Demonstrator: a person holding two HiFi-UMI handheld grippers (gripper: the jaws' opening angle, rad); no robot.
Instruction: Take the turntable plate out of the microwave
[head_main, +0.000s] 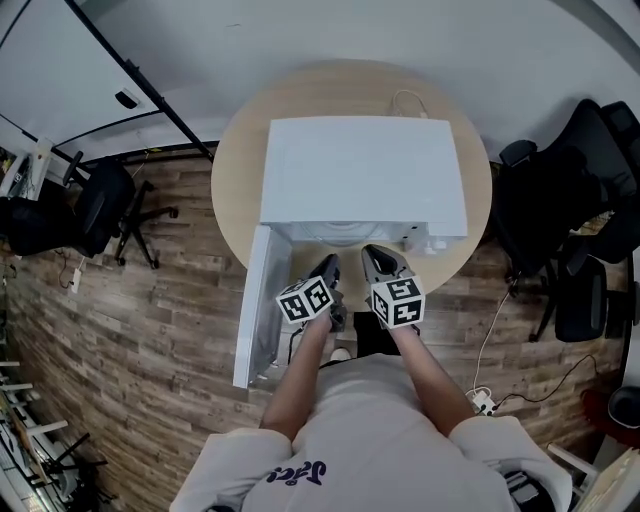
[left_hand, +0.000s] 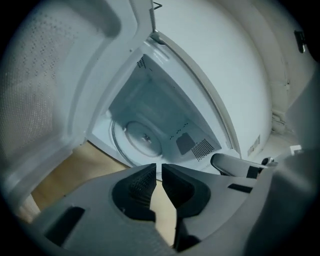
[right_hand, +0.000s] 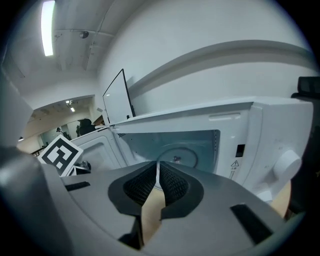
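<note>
Turntable plate (left_hand: 142, 137) in microwave (head_main: 365, 170) on table (head_main: 235, 170), plank floor (head_main: 150, 320); left gripper (left_hand: 159, 167), right gripper (right_hand: 158, 167) closed.

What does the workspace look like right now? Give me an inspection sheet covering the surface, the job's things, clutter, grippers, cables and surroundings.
Surface: round wooden table, carrying the microwave.
Job's things: white microwave, door swung open; turntable plate lies inside the cavity.
Clutter: nothing seen.
Grippers: left gripper and right gripper both shut and empty, in front of the opening, outside the cavity.
Cables: white cable behind the microwave; floor cable runs to a power strip.
Surroundings: wood-plank floor; black office chair on the left, another on the right.
</note>
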